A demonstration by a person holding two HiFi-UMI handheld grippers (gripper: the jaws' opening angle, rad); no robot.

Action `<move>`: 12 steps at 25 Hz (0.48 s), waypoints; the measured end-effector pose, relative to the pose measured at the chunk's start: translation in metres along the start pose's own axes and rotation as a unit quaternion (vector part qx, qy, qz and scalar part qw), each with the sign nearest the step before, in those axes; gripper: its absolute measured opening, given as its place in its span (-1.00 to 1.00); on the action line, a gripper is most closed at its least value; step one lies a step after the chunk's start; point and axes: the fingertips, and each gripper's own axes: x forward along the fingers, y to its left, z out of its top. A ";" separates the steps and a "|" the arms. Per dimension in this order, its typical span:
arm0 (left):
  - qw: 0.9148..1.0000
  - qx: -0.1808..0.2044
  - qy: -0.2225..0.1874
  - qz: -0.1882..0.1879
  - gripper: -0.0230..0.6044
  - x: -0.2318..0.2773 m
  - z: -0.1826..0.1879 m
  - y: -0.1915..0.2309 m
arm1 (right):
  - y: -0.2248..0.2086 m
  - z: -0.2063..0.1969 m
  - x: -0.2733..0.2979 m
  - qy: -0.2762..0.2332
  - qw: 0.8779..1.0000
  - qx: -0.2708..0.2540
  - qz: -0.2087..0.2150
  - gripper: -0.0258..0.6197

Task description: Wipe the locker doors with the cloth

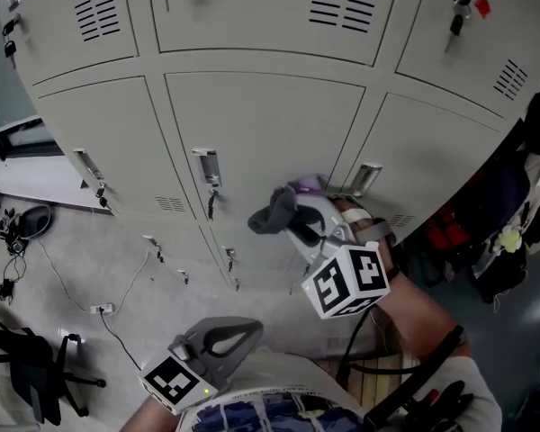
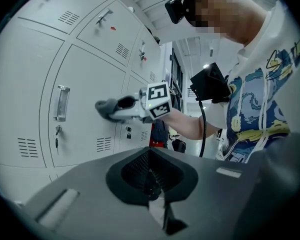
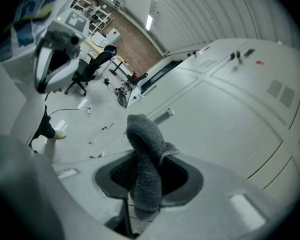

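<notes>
Grey locker doors (image 1: 261, 124) | one cloth (image 3: 145, 149) gripped by right tongs (image 3: 147, 186) | left tongs (image 2: 152, 184) clenched, empty

Head view: pale grey smooth floor (image 1: 45, 300), 9 o'clock; black wheeled office chair (image 1: 18, 363), 8 o'clock. Right gripper view: reddish brick wall (image 3: 135, 39) and bright ceiling strip lights (image 3: 151, 21), 12 o'clock.

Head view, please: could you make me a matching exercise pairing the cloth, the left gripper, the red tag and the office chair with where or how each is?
1 cloth
2 left gripper
3 red tag
4 office chair

A on the floor, lower left
B shut, empty
C by a key on an upper right locker door
D clamped in the right gripper

Pairs: 1-D, 2-B, 3-C, 4-A.
</notes>
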 end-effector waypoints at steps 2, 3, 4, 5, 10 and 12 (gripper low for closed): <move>1.000 0.000 -0.002 -0.002 -0.92 0.001 0.001 0.000 | -0.035 0.022 -0.019 -0.014 0.999 -0.018 -0.038 -0.57; 1.000 0.000 -0.004 -0.003 -0.92 0.002 0.002 0.000 | -0.052 0.033 -0.027 -0.023 0.998 -0.029 -0.058 -0.57; 1.000 0.001 -0.007 -0.003 -0.92 0.002 0.003 0.001 | -0.069 0.042 -0.034 -0.030 0.996 -0.038 -0.077 -0.57; 1.000 0.001 -0.008 -0.002 -0.92 0.003 0.003 0.001 | -0.085 0.051 -0.040 -0.036 0.994 -0.047 -0.096 -0.57; 1.000 0.003 -0.016 0.003 -0.92 0.002 0.006 0.003 | -0.141 0.075 -0.052 -0.050 0.982 -0.075 -0.166 -0.57; 1.000 0.002 -0.018 0.006 -0.92 0.000 0.006 0.004 | -0.150 0.075 -0.049 -0.050 0.980 -0.074 -0.177 -0.57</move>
